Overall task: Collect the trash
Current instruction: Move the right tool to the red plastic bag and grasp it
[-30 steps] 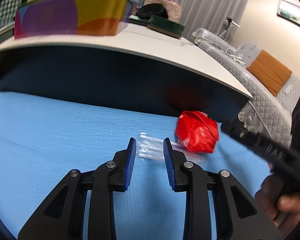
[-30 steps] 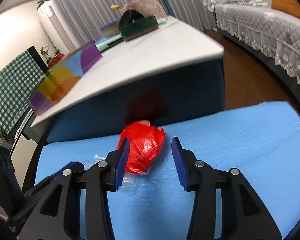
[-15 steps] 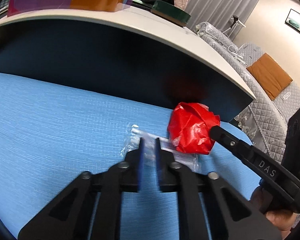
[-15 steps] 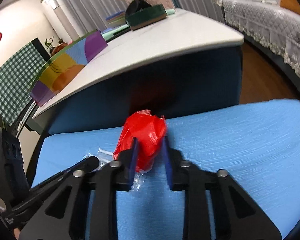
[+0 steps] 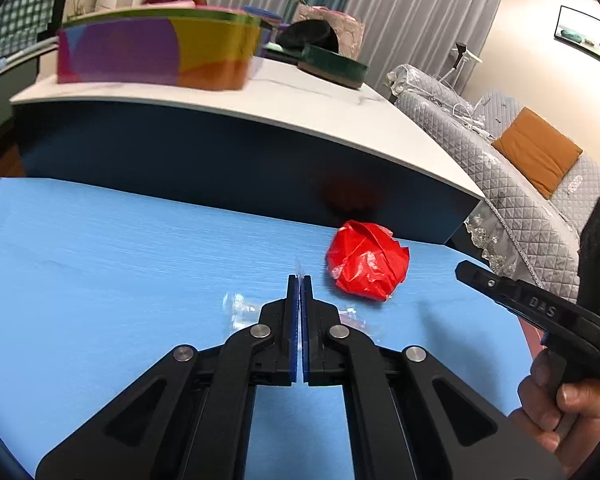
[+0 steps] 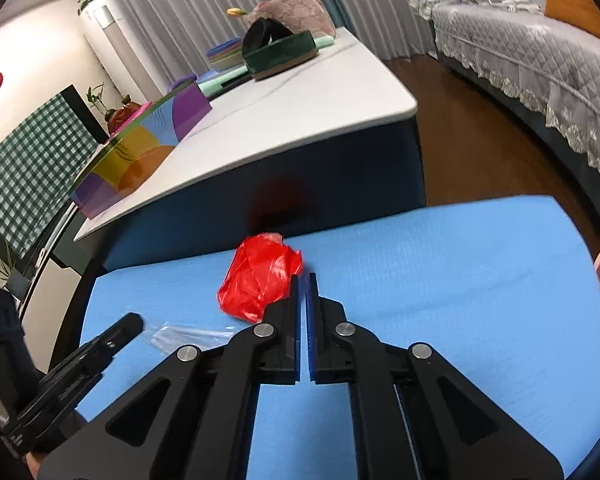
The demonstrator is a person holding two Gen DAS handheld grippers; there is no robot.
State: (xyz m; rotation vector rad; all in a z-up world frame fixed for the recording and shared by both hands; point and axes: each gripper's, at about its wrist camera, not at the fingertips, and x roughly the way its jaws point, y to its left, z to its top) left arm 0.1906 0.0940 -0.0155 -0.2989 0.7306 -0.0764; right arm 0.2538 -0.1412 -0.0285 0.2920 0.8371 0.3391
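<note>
While crumpled red plastic bag [image 5: 367, 260] lies on blue mat [image 5: 120, 264], thin clear plastic wrapper [image 5: 298, 276] is pinched between closed left gripper [image 5: 299, 284] pads; right gripper [image 6: 302, 284] is seen closed, empty, beside bag.

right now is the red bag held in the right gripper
No: the right gripper is shut beside the red bag, which lies loose on the blue mat with nothing red between the pads.

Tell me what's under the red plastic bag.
The red plastic bag lies crumpled on the blue mat. Clear plastic wrap lies beside it; anything beneath the bag itself is hidden.
</note>
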